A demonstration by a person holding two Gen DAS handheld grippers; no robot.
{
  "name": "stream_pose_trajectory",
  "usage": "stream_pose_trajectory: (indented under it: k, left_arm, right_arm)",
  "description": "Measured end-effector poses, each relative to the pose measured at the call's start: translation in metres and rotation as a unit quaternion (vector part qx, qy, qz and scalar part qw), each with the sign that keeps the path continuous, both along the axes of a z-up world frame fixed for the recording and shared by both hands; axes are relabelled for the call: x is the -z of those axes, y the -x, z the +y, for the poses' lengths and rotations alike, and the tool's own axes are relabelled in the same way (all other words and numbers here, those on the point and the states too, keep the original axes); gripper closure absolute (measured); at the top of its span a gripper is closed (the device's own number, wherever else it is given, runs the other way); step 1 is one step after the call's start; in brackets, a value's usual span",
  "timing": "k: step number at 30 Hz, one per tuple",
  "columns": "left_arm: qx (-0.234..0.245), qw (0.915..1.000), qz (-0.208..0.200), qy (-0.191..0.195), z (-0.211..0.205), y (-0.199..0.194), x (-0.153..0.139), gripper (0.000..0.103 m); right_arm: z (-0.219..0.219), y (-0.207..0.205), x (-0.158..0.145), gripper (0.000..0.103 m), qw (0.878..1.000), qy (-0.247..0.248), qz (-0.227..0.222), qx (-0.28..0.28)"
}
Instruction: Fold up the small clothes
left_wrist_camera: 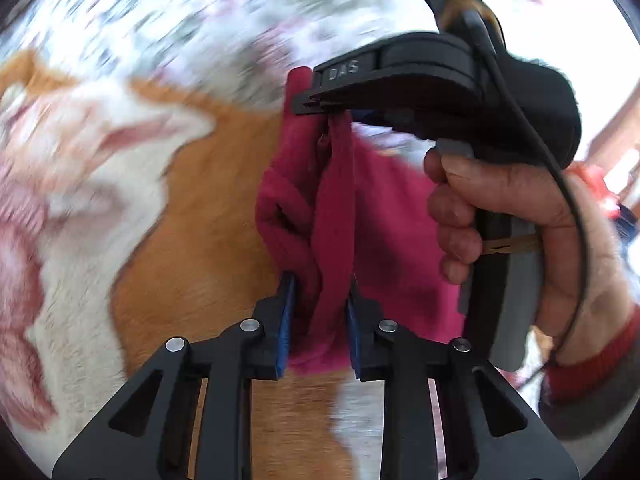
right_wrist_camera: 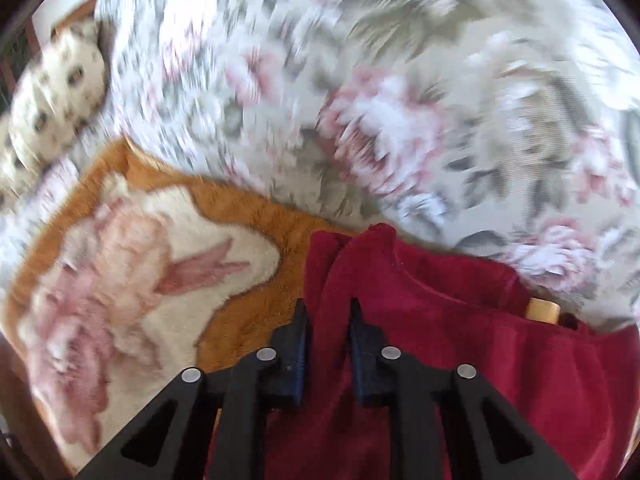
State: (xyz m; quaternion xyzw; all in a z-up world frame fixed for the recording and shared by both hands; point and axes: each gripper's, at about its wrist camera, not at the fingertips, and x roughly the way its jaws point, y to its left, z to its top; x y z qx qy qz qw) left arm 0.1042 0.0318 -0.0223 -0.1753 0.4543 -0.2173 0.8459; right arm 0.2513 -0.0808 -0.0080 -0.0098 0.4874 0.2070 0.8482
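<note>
A small crimson fleece garment (left_wrist_camera: 332,216) hangs bunched between both grippers, above an orange and white blanket (left_wrist_camera: 192,216). My left gripper (left_wrist_camera: 320,292) is shut on a fold of it at the bottom centre. The right gripper (left_wrist_camera: 316,104), held by a hand (left_wrist_camera: 512,216), pinches the same garment's upper edge a short way ahead. In the right wrist view, my right gripper (right_wrist_camera: 329,312) is shut on a bunched edge of the garment (right_wrist_camera: 460,360), which spreads to the right with its neckline showing.
The blanket (right_wrist_camera: 132,264) lies on a floral bedspread (right_wrist_camera: 400,100). A white spotted soft toy (right_wrist_camera: 56,88) sits at the far left. A small tan object (right_wrist_camera: 542,309) pokes out behind the garment.
</note>
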Motion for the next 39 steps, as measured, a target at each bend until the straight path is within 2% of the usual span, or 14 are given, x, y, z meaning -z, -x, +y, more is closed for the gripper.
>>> stream_pose_trajectory:
  k: [5, 9, 15, 17, 19, 21, 23, 25, 27, 31, 32, 33, 35, 39]
  left_arm:
    - [0.113, 0.9889, -0.074, 0.062, -0.049, 0.025, -0.050, 0.081]
    - [0.186, 0.9762, -0.076, 0.083, -0.107, 0.032, -0.059, 0.088]
    - [0.271, 0.9592, -0.069, 0.045, -0.155, 0.051, -0.043, 0.088]
    - [0.289, 0.9518, -0.099, 0.024, -0.151, 0.060, -0.052, 0.088]
    - [0.290, 0.9488, -0.124, 0.020, -0.138, 0.062, -0.063, 0.079]
    - [0.272, 0.9540, -0.126, 0.018, -0.124, 0.068, -0.066, 0.068]
    - [0.238, 0.9639, -0.120, 0.001, -0.119, 0.050, -0.055, 0.063]
    - [0.200, 0.9752, -0.092, -0.021, -0.117, 0.036, -0.041, 0.063]
    - [0.190, 0.9795, -0.061, -0.027, -0.119, 0.029, -0.026, 0.063]
    - [0.198, 0.9752, -0.067, -0.073, -0.140, 0.031, -0.012, 0.063]
    - [0.201, 0.9732, -0.075, -0.083, -0.146, 0.034, -0.010, 0.063]
    - [0.202, 0.9721, -0.081, -0.088, -0.147, 0.033, -0.011, 0.062]
    - [0.209, 0.9710, -0.087, -0.078, -0.144, 0.036, -0.010, 0.061]
    - [0.227, 0.9688, -0.099, -0.013, -0.131, 0.042, -0.020, 0.060]
  right_arm:
    - [-0.094, 0.032, -0.057, 0.088, 0.995, -0.074, -0.045, 0.044]
    - [-0.165, 0.050, -0.073, 0.089, 0.990, -0.085, -0.060, 0.097]
    - [-0.238, 0.049, -0.014, 0.089, 0.982, -0.036, -0.007, 0.184]
    - [-0.258, 0.046, 0.010, 0.088, 0.976, -0.074, 0.024, 0.205]
    - [-0.275, 0.050, 0.018, 0.087, 0.964, -0.135, 0.037, 0.227]
    - [-0.287, 0.061, 0.012, 0.061, 0.956, -0.165, 0.036, 0.240]
    - [-0.289, 0.076, 0.004, 0.051, 0.953, -0.180, 0.022, 0.243]
    - [-0.286, 0.084, 0.004, 0.046, 0.954, -0.191, 0.031, 0.230]
    - [-0.284, 0.088, 0.009, 0.044, 0.952, -0.204, 0.045, 0.223]
    - [-0.268, 0.085, 0.024, 0.043, 0.947, -0.217, 0.064, 0.227]
    - [-0.267, 0.086, 0.023, 0.048, 0.949, -0.210, 0.060, 0.226]
    - [-0.266, 0.086, 0.020, 0.067, 0.950, -0.211, 0.054, 0.223]
    - [-0.265, 0.088, 0.008, 0.086, 0.956, -0.192, 0.029, 0.220]
    - [-0.265, 0.096, -0.029, 0.089, 0.971, -0.119, -0.039, 0.202]
